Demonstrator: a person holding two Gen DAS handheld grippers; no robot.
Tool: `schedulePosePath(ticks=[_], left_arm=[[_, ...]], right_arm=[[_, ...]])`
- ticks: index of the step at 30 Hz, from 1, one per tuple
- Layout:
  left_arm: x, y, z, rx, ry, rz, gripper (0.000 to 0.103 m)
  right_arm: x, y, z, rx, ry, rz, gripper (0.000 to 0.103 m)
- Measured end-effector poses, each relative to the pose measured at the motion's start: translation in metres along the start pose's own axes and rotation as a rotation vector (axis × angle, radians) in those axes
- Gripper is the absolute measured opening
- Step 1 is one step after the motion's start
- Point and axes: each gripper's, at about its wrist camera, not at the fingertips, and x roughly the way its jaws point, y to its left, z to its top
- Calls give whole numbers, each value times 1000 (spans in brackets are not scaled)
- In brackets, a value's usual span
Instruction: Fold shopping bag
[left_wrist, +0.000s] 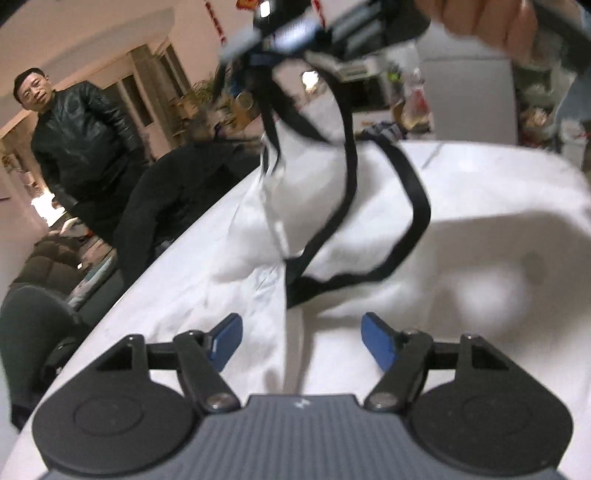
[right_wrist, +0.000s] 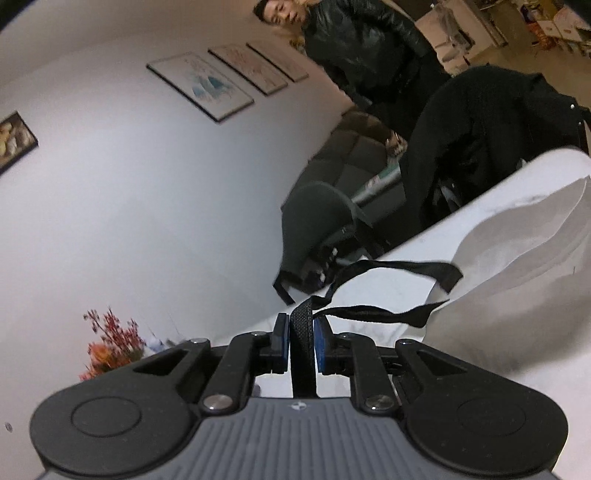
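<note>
White shopping bag fills mid-frame of the left wrist view, lifted off a white table by its black straps — right gripper clamped on them — while the left gripper gapes wide, holding nothing.

At your ten o'clock a bystander in a dark jacket stands beside a black garment draped over a chair. Three framed pictures hang at eleven o'clock; red flowers sit at eight.
</note>
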Motion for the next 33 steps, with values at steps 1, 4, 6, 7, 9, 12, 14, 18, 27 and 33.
schedulePosePath(ticks=[1, 4, 6, 7, 9, 12, 14, 18, 27, 33], left_arm=[[1, 0, 0, 4, 11, 11, 68], [4, 1, 0, 1, 35, 40, 62], [4, 3, 1, -18, 60, 43, 47], [5, 6, 2, -30, 74, 40, 44], [7, 9, 2, -38, 91, 41, 43], [6, 9, 2, -22, 93, 51, 45], [5, 5, 2, -3, 92, 45, 51], [14, 4, 0, 26, 116, 37, 55], [22, 14, -11, 0, 134, 33, 56], [28, 21, -9, -54, 142, 23, 28]], right_arm=[[-1, 0, 2, 12, -15, 1, 16], [-2, -1, 8, 42, -45, 5, 16], [-2, -3, 12, 59, -60, 5, 16], [-2, -4, 14, 65, -71, 1, 16], [-3, -5, 19, 82, -102, -11, 16], [-3, -9, 28, 112, -138, -8, 16], [-2, -10, 34, 120, -148, -13, 16], [0, -11, 36, 99, -139, -44, 16], [5, -39, 10, 74, -41, -154, 29], [-4, -57, -4, 76, -6, -210, 34]])
